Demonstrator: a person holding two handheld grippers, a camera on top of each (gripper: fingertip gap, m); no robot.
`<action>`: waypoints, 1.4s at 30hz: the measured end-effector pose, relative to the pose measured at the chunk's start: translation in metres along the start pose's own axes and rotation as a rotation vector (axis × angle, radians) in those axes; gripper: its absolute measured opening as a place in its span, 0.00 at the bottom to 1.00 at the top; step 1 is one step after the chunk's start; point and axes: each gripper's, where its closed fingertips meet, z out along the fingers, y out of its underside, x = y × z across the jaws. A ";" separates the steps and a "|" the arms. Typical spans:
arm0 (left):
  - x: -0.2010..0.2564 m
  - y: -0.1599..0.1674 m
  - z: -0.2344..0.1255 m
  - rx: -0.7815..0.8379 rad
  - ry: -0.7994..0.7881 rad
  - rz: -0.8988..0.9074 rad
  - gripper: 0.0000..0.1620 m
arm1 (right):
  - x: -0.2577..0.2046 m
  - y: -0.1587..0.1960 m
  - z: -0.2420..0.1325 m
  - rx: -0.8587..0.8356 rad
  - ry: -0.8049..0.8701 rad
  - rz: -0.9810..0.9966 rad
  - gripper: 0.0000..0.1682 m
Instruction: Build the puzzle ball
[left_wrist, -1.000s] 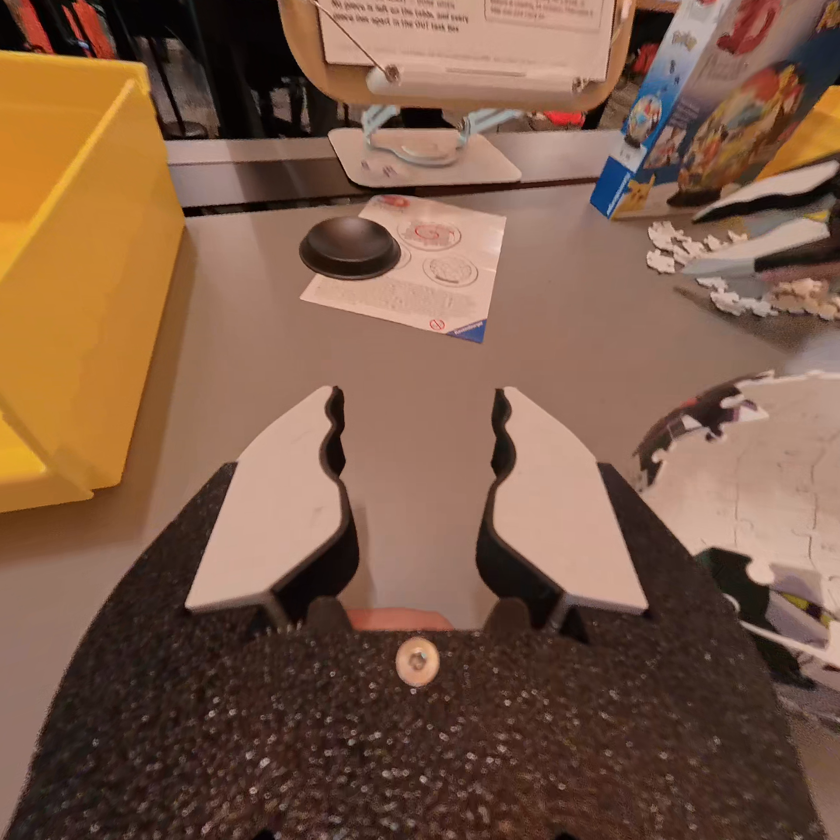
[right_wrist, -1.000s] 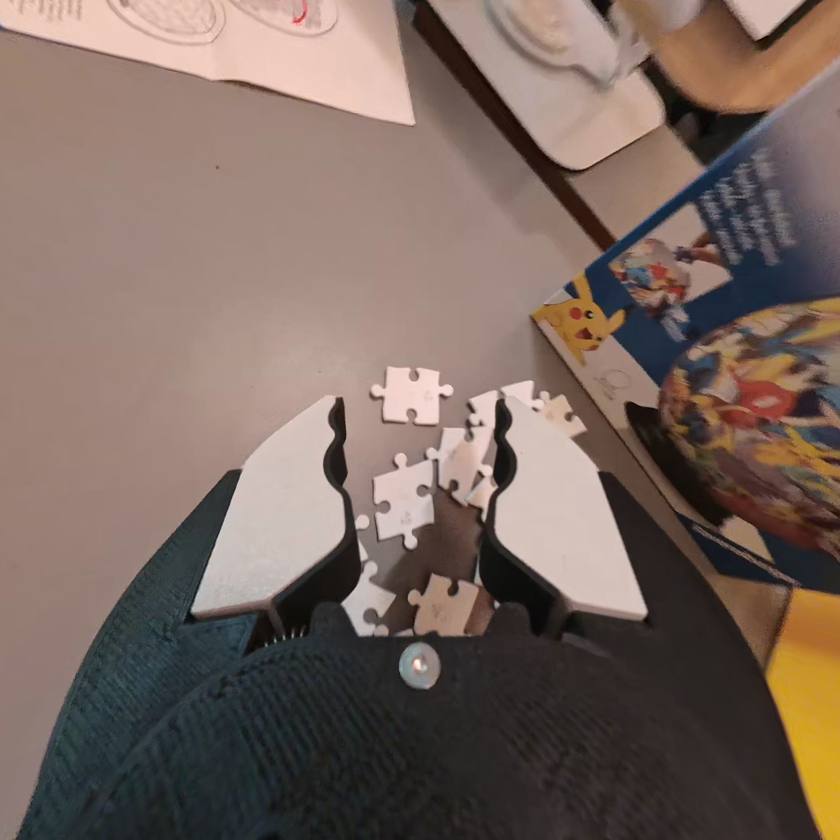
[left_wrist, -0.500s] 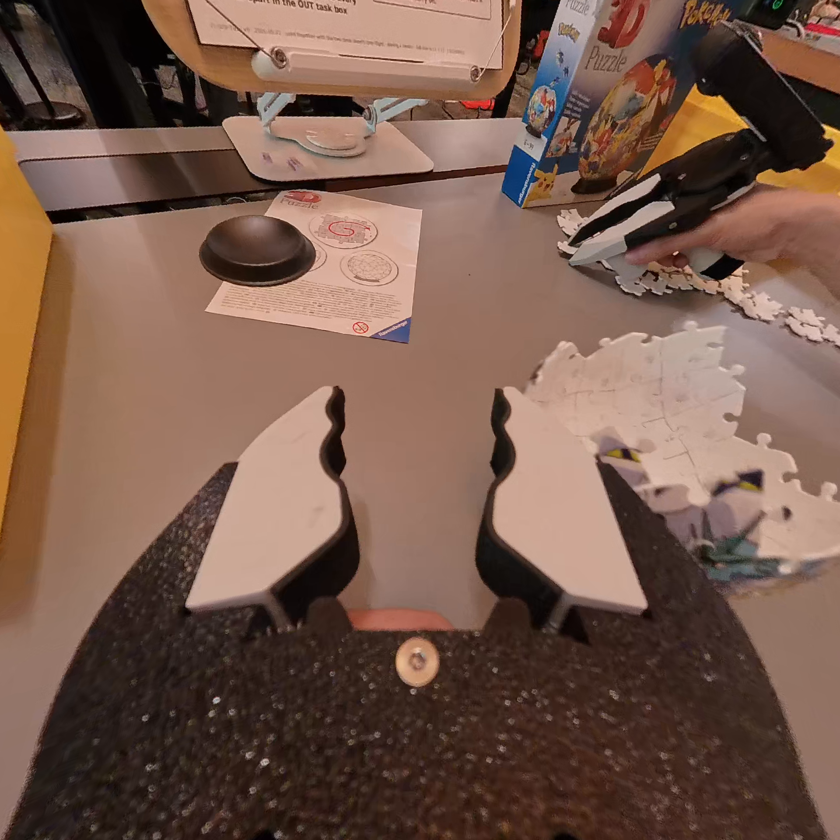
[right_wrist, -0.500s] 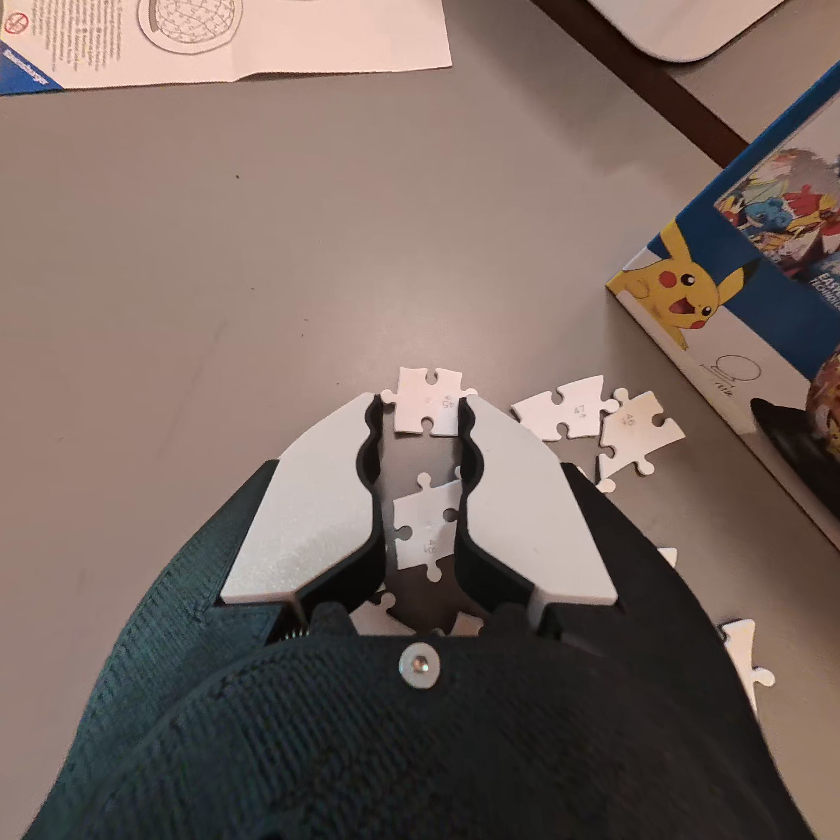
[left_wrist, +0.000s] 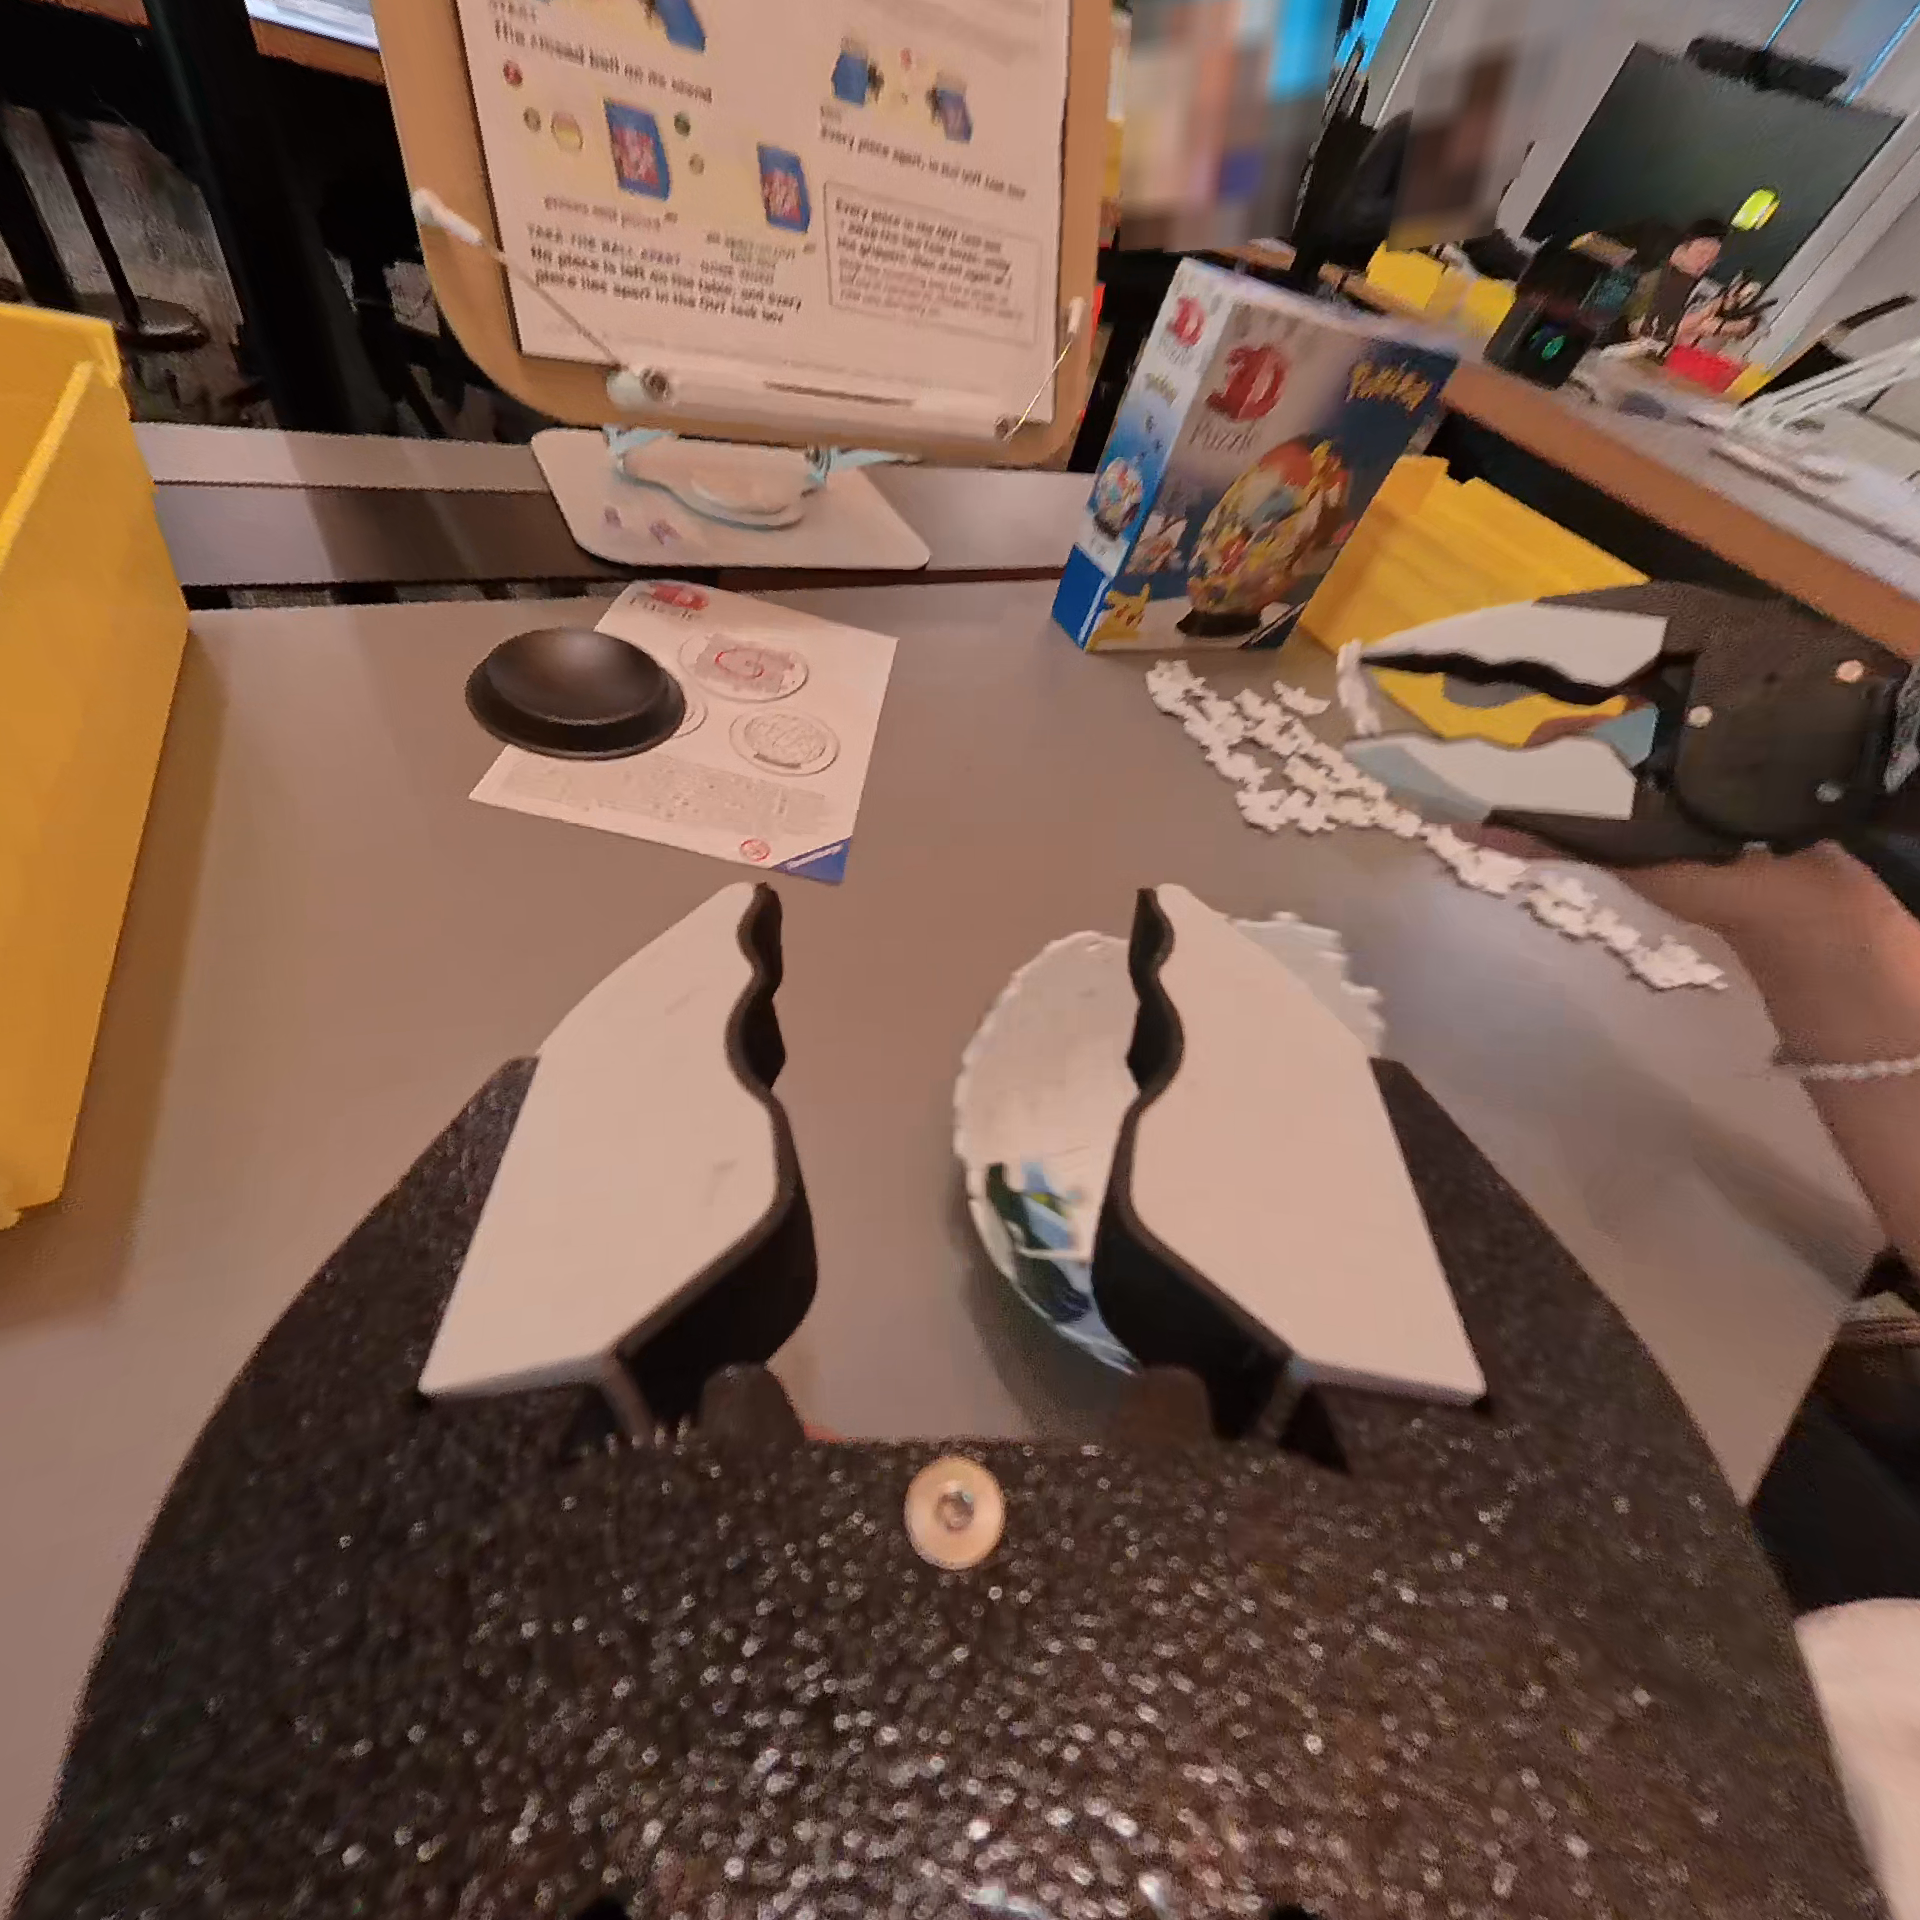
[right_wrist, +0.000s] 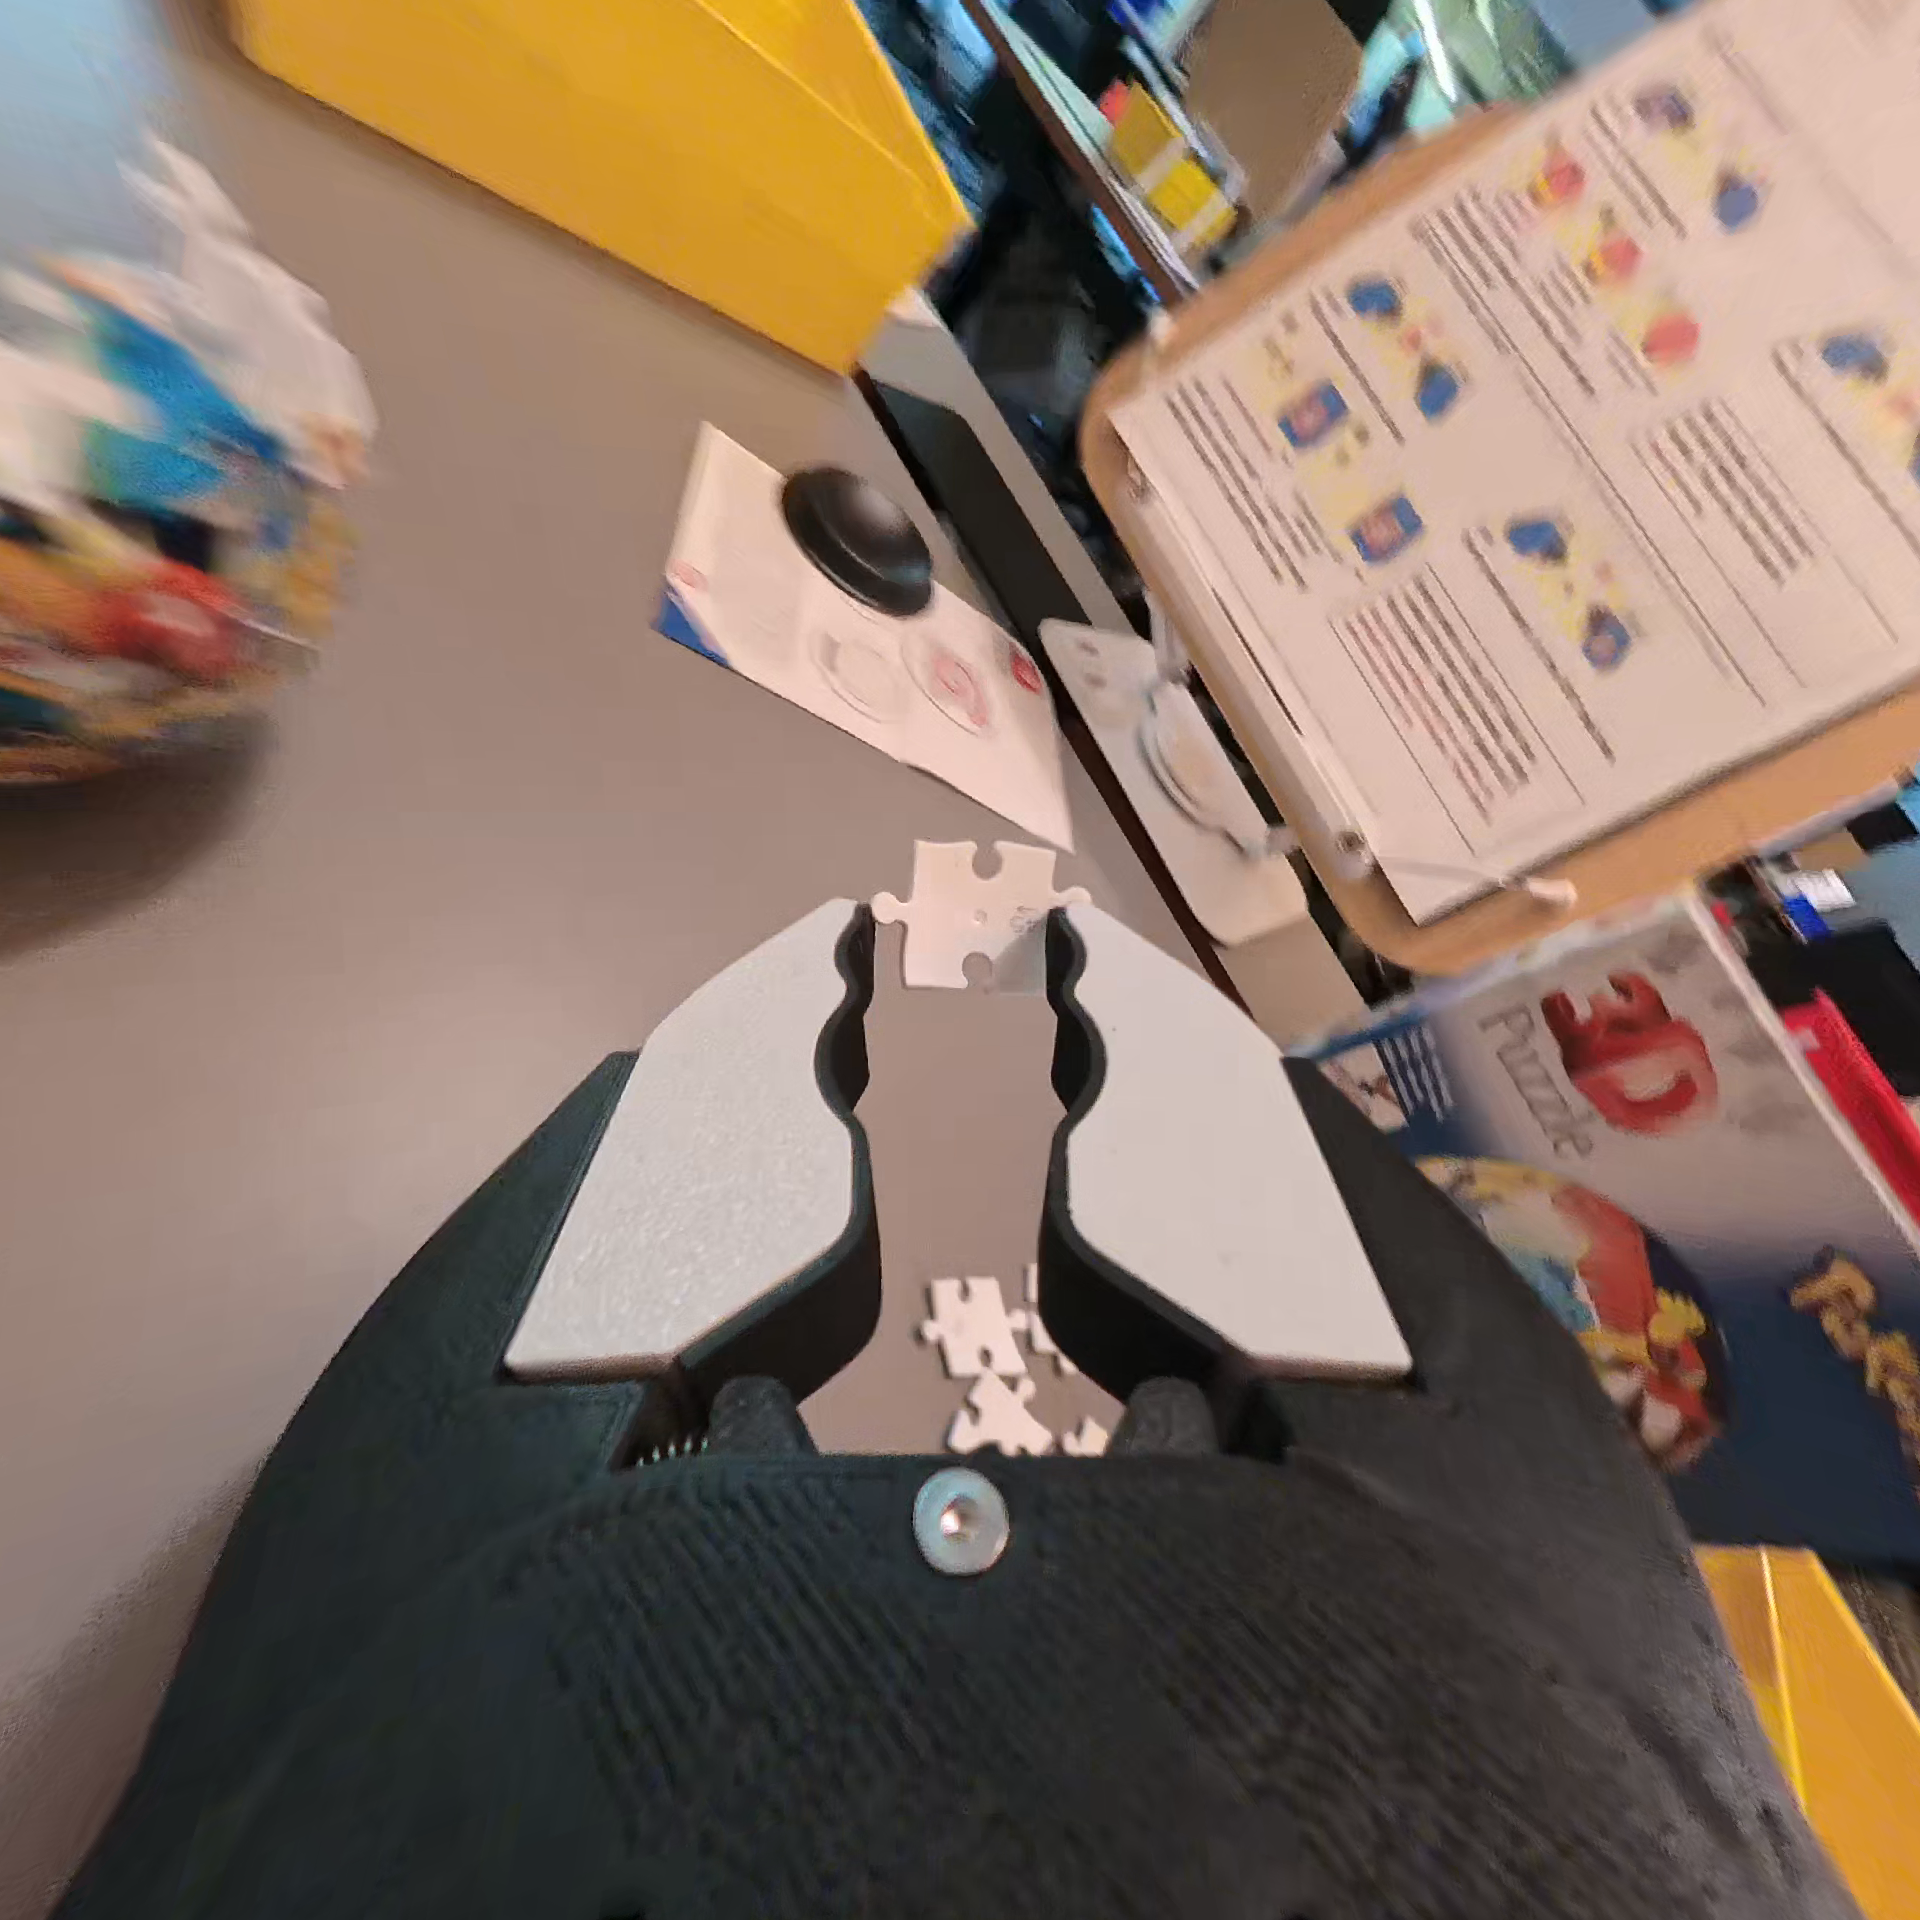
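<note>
My right gripper is shut on a white puzzle piece, held by its edges between the fingertips, lifted above the grey table. In the left wrist view the right gripper shows at the far right, held by a hand. My left gripper is open and empty over the table. The half-built puzzle ball, a bowl-shaped shell with white inside, lies partly behind the left gripper's right finger; it shows blurred at the left edge of the right wrist view. Loose white pieces lie on the table.
A black round stand sits on an instruction sheet. The puzzle box stands at the back right. A yellow bin is at the left. A clipboard with a paper stands behind the table.
My right gripper closed on a puzzle piece and lifted it off the pile, turning left. My left gripper swung right, bringing the puzzle ball shell behind its right finger.
</note>
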 end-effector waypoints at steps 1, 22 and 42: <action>0.007 -0.005 -0.005 0.016 0.004 0.002 0.39 | -0.009 -0.013 -0.005 0.037 -0.040 -0.025 0.19; 0.142 -0.005 0.010 -0.424 0.503 0.075 0.24 | -0.072 -0.148 -0.065 0.625 -0.071 -0.665 0.01; 0.144 -0.061 0.017 -0.187 0.622 -0.073 0.01 | -0.044 -0.152 -0.054 0.638 -0.042 -0.288 0.10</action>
